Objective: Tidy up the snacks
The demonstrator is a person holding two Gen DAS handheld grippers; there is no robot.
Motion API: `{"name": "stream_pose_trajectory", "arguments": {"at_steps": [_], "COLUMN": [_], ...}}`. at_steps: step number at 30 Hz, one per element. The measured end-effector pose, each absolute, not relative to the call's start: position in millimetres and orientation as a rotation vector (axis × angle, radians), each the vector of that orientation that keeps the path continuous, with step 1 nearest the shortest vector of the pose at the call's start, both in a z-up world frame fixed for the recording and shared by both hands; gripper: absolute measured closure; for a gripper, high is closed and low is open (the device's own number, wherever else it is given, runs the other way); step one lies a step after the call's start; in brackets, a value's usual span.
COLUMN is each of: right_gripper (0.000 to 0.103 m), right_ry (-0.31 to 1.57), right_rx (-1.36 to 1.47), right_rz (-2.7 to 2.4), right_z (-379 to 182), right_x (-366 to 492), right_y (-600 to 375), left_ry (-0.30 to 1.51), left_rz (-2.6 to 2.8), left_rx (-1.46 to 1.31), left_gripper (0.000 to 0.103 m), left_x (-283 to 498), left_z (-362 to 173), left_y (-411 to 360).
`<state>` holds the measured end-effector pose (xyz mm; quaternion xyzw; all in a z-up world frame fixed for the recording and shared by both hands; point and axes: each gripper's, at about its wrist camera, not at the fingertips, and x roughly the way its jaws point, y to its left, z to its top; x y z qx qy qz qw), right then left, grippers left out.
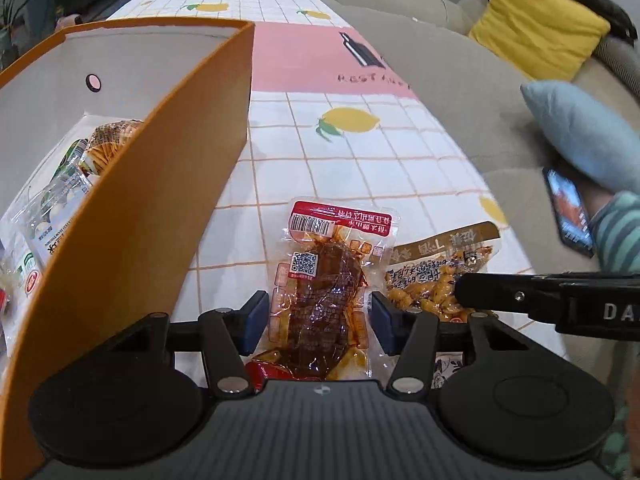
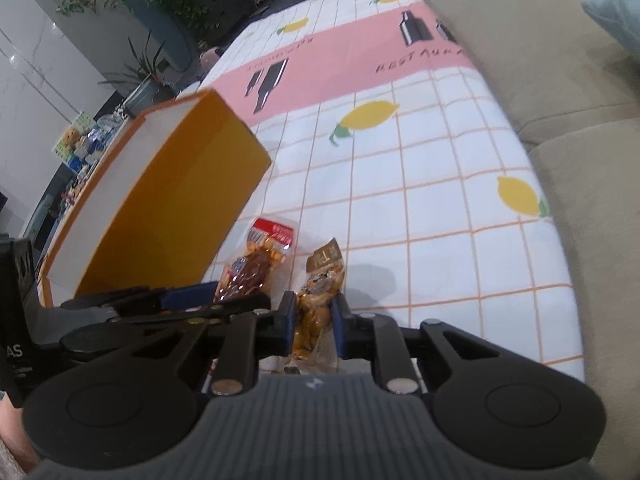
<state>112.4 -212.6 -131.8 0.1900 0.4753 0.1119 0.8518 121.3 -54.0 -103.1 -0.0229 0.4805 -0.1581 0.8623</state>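
Left wrist view first: the left gripper (image 1: 318, 320) points down at the tablecloth (image 1: 400, 160), its blue pads (image 1: 256, 322) standing either side of a red-brown meat snack packet (image 1: 324, 292), a sliver of gap on each flank, so the claw is released and straddling, nothing pinched yet. That packet lies flat dead centre, its red label end towards twelve o'clock. At three o'clock of it lies a yellow peanut packet (image 1: 436, 276), with the black arm of the right gripper (image 1: 460, 292) coming in from the right edge over it. From nine up to eleven o'clock stands the orange box (image 1: 168, 200), open-topped, with other wrapped snacks (image 1: 60, 188) already inside. At two o'clock there's a sofa (image 1: 460, 92) with a yellow cushion (image 1: 536, 32), and a phone (image 1: 568, 212) near a striped sleeve (image 1: 624, 236). Over to the right wrist view: the right gripper (image 2: 314, 320) is clenched on the peanut packet (image 2: 316, 308), both pads squeezing its sides just above the cloth. At eleven o'clock of it sits the meat snack (image 2: 256, 264), with the left gripper's (image 2: 192, 296) blue pad beside it, and the orange box (image 2: 180, 208) rises at ten o'clock.
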Motion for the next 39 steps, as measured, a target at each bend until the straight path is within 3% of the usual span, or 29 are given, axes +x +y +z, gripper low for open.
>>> {"name": "stream_pose_trajectory", "arguments": {"at_steps": [19, 39], "right_gripper": [0.093, 0.094], "right_ry": [0.895, 0.741], "right_rx": [0.379, 0.265], "right_rz": [0.258, 0.473], "right_z": [-73.1, 16.9], "right_x": [104.1, 164.4], "right_y": [-203.8, -115.0], "left_ry": [0.916, 0.855], "left_rz": [-0.346, -0.214], "left_rx": [-0.239, -0.204], "left_gripper": [0.041, 0.041], "left_x": [106.1, 143.2], "left_z": [-15.8, 50.4], "left_y": [-24.4, 81.2]}}
